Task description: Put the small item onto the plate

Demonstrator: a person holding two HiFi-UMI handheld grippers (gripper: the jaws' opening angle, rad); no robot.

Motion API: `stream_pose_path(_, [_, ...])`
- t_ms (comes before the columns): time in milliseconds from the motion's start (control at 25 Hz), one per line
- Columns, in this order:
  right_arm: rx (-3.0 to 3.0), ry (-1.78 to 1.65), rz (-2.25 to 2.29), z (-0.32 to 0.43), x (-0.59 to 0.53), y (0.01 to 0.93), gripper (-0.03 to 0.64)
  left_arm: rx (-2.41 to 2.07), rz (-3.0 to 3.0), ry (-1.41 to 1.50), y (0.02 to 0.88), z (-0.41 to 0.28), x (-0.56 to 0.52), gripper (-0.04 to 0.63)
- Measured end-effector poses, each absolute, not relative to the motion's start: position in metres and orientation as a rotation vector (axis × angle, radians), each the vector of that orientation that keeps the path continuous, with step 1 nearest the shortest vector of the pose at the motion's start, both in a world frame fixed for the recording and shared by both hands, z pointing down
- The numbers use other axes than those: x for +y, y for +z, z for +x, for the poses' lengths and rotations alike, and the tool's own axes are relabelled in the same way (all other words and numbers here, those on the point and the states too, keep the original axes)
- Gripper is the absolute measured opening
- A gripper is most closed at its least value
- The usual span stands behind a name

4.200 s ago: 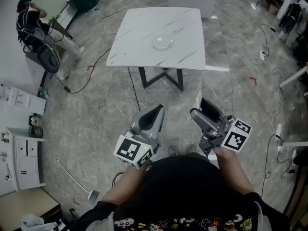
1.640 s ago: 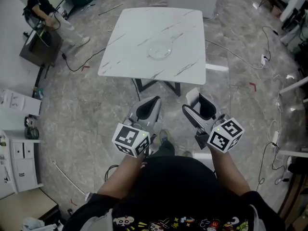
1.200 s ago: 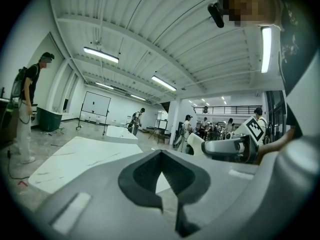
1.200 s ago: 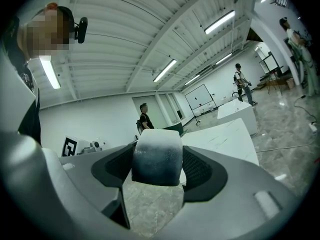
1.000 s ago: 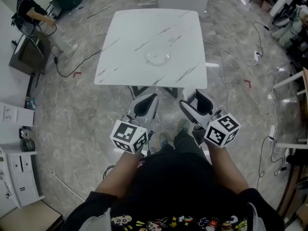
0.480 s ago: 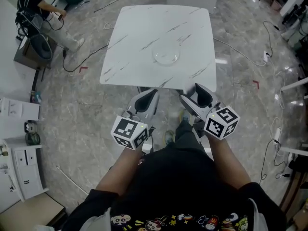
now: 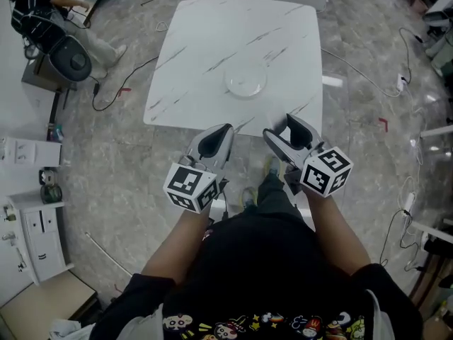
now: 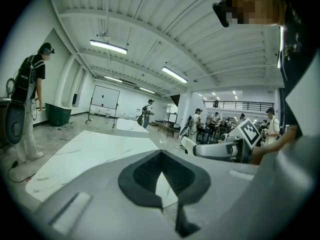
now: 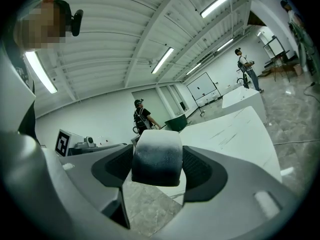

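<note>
A clear round plate (image 7: 245, 81) sits near the middle of the white marble table (image 7: 191, 62). Both grippers hover side by side just short of the table's near edge. My right gripper (image 7: 289, 127) is shut on a small white-and-grey block (image 9: 156, 156), which fills the gap between its dark pads (image 9: 202, 171) in the right gripper view (image 9: 156, 151). My left gripper (image 7: 216, 134) is shut with nothing in it; its jaws meet at the tips (image 8: 161, 156) and the tabletop (image 8: 85, 149) stretches beyond. The block does not show clearly in the head view.
A person (image 7: 42, 13) stands by a dark chair (image 7: 69, 48) at the far left. Cables (image 7: 120, 83) trail over the grey stone floor. A white cabinet (image 7: 35, 232) stands at the left. More people (image 8: 148, 111) stand in the hall behind the table.
The person carrying the grippers has walked up to the table. Both grippers, once well short of it over the floor, are now at its near edge. Neither gripper's state has changed.
</note>
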State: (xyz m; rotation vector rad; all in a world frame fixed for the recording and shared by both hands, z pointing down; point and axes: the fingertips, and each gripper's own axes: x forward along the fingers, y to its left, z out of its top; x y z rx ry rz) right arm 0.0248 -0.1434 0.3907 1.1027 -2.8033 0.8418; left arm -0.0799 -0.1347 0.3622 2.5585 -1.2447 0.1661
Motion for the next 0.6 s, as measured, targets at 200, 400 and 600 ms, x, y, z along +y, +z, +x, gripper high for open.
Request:
stream_pose_path(200, [-2.788,0.88,1.037,0.032,-0.182,0.408,0.334,-1.28,2.518,0.197,0.372,-0.07,-0.166,0.0])
stream_pose_path(400, [-2.783,0.901,0.948,0.036,-0.222,0.424,0.334,-1.346,2.45,0.238,0.382,-0.061,-0.2,0.0])
stream_pose_path(600, [-2.771,0.903,0.849,0.035,-0.255,0.447,0.333,-1.396,2.401,0.254,0.402,-0.053,-0.224,0.0])
